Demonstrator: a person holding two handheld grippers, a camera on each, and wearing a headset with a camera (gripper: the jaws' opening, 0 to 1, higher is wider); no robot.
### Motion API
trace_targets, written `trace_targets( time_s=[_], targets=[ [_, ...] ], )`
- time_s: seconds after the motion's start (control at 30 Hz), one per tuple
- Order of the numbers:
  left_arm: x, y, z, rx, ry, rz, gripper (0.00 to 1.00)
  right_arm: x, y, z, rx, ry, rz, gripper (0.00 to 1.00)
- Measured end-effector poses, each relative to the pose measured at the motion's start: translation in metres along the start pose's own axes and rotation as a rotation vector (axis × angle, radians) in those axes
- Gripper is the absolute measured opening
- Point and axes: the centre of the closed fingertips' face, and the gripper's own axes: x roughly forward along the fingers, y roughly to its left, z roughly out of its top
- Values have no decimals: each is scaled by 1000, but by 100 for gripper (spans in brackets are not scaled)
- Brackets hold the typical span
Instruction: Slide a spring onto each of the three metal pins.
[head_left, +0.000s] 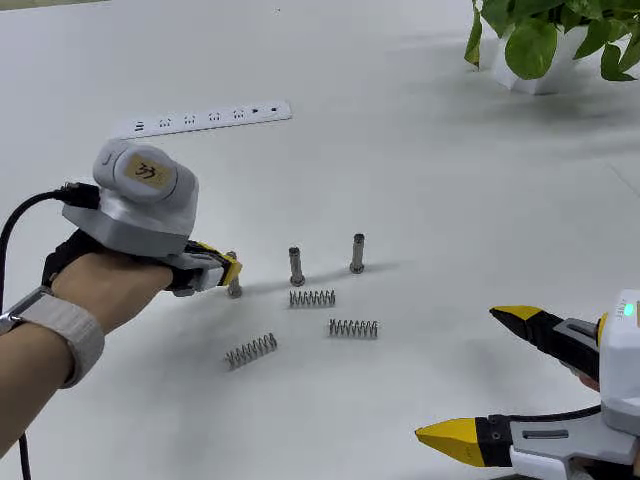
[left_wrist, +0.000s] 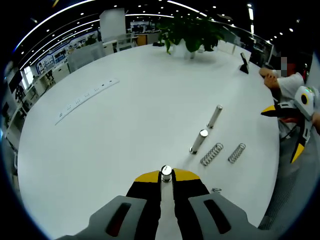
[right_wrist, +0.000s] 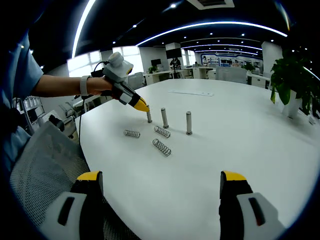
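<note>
I'm seeing the left pin (head_left: 234, 288), middle pin (head_left: 296, 266) and right pin (head_left: 357, 253) standing in a row on the desk (head_left: 420, 180); three springs (head_left: 312, 297) are lying before them, a power strip (head_left: 205, 118) behind, a plant (head_left: 550, 35) far right.

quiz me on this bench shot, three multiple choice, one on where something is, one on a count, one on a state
1. In the head view, which pin is the left gripper at? A the leftmost pin B the middle one C the rightmost one
2. How many springs lie on the table? A one B two C three
3. The right gripper has its fingers: A shut on a spring B shut on a pin C open, empty
Key: 1 A, its fingers close on that pin's head; 2 C, three lie loose by the pins; 3 C, a wide gap parts the yellow tips.
</note>
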Motion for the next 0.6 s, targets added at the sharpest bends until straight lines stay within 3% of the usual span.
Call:
trace_targets(
  time_s=[0.4,0.6],
  targets=[
    [-5,0,-3,34,16,14,8,1,1,-1,-4,3,4,98],
    [-7,0,-5,14,20,6,8,1,2,-3,-6,6,5,98]
  ],
)
